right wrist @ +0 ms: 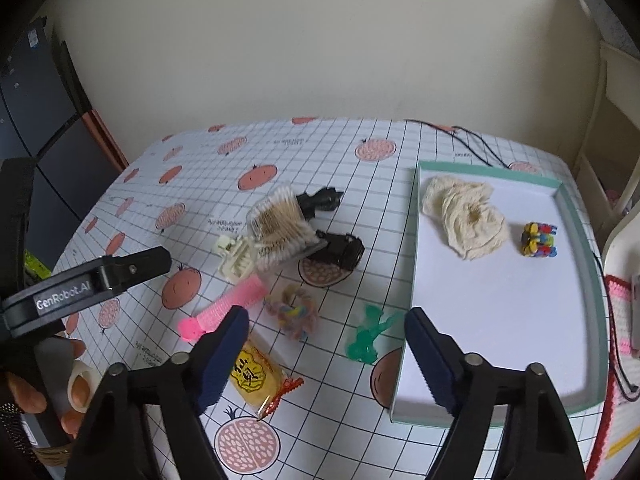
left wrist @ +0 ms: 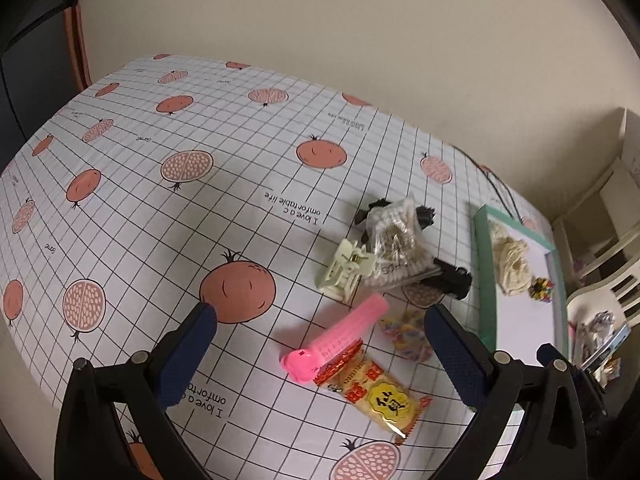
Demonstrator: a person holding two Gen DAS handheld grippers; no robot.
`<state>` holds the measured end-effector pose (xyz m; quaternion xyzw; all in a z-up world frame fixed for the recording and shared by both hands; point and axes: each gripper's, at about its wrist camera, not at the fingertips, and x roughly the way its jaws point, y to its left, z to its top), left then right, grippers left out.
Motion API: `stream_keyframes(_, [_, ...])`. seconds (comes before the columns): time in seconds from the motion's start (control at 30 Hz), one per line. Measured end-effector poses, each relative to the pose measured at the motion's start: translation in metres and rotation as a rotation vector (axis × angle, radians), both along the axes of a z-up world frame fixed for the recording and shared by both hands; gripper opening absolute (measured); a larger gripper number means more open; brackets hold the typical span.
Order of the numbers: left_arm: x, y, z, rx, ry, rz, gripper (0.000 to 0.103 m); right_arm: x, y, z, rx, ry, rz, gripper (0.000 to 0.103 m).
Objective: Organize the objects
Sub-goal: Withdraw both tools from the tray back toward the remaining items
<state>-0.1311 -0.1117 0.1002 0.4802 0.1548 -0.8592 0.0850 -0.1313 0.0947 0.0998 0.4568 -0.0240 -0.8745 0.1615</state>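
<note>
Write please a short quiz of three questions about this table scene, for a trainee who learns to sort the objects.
1. True or false: the cream cloth already lies inside the green-rimmed tray.
2. Which object lies closest in front of the right tongs? A) green plastic clip B) black hair claw C) bag of cotton swabs
3. Fill in: the pink hair roller rests with one end over the yellow ____ packet.

Key: 1 true; 2 A; 3 snack. Both the left tongs and the right tongs are open and hold nothing.
</note>
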Motion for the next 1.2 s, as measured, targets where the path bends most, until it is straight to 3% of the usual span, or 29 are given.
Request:
stream_keyframes(0.2, [-0.005,0.000,-0.015,0.016,-0.032,-0.003,0.095,-0.008,0.000,-0.016,0.002,-0.065,-0.014,0.062])
stream_keyframes(0.3, [-0.008,0.001,-0.024,0.014,-0.053,-0.011,0.088,-0.010,-0.001,-0.023,0.000,-0.089,-0.013,0.058])
stream_keyframes(0.43, [-0.011,0.003,-0.033,0.002,-0.068,-0.024,0.087,-0.013,0.000,-0.031,0.014,-0.117,-0.018,0.052])
stream_keyframes(0.5, [-0.013,0.004,-0.036,0.000,-0.073,-0.031,0.080,-0.015,-0.001,-0.035,0.014,-0.133,-0.019,0.048])
stream_keyframes(0.93, [-0.024,0.018,-0.055,-0.023,-0.119,-0.086,0.077,-0.024,-0.002,-0.054,0.066,-0.190,-0.048,0.042])
stream_keyframes(1.0, [-0.025,0.020,-0.058,-0.024,-0.125,-0.092,0.071,-0.025,-0.001,-0.056,0.065,-0.198,-0.054,0.042])
stream_keyframes(1.2, [-0.029,0.023,-0.063,-0.025,-0.139,-0.105,0.068,-0.028,-0.004,-0.062,0.071,-0.210,-0.057,0.038])
